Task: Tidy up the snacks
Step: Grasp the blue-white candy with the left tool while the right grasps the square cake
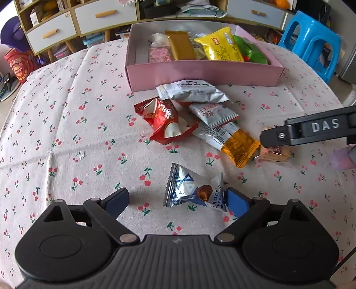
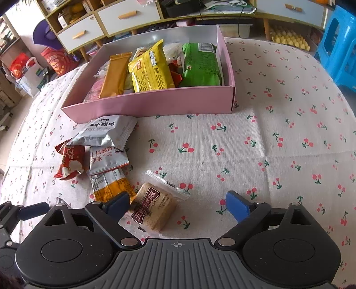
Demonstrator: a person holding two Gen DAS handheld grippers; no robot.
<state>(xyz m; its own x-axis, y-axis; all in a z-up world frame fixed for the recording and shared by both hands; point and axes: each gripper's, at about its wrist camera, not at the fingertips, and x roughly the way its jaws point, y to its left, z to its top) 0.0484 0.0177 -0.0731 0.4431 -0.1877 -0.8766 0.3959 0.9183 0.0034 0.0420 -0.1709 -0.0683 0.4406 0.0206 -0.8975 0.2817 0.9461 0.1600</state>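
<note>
The left tool (image 1: 178, 201), spread wide, brackets a silver-blue truffle packet (image 1: 191, 191) on the cherry-print tablecloth (image 1: 66, 133).

A cherry-print tablecloth (image 2: 278, 106), a blue stool (image 1: 311, 42), and drawers (image 1: 104, 14) behind.

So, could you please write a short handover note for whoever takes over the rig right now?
Left gripper: open, low over the truffle chocolate packet, nothing gripped.
Right gripper: open around the clear-wrapped brown biscuit, not closed.
Done: pink box already holds yellow, green, gold and pink packs.
Left: truffle, biscuit, and the pile by the box: grey packet, red packet, white-red packet, orange-ended packet.
</note>
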